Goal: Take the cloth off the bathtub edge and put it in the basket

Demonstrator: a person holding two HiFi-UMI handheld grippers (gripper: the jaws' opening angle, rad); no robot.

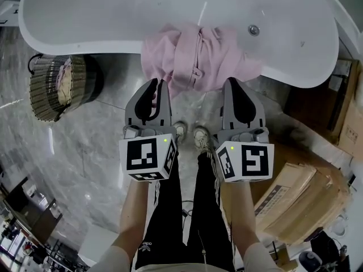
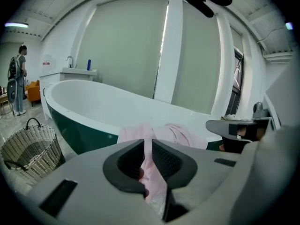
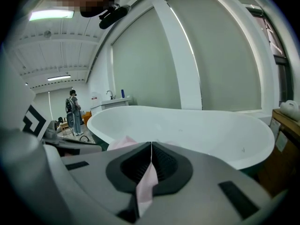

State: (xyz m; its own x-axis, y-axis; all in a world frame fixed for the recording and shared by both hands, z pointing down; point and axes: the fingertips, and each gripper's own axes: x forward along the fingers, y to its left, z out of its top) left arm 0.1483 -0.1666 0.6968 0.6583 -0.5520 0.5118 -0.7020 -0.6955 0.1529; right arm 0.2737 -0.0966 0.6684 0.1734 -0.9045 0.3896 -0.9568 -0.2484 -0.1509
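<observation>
A pink cloth [image 1: 195, 55] hangs over the near rim of the white bathtub [image 1: 85, 33], bunched and drooping down its outer side. My left gripper [image 1: 160, 84] meets the cloth's lower left part, and my right gripper [image 1: 229, 83] meets its lower right. In the left gripper view the jaws [image 2: 147, 142] stand almost together with pink cloth [image 2: 180, 135] running between them. In the right gripper view the jaws [image 3: 151, 145] are pressed together on a fold of cloth [image 3: 147, 182]. The woven basket [image 1: 57, 86] stands on the floor to the left, with some fabric inside.
Flattened cardboard boxes [image 1: 295, 197] lie on the floor at the right, by a wooden cabinet [image 1: 317, 101]. My legs and shoes [image 1: 187, 132] stand right before the tub. A person [image 2: 18, 78] stands far off near a counter [image 2: 70, 71].
</observation>
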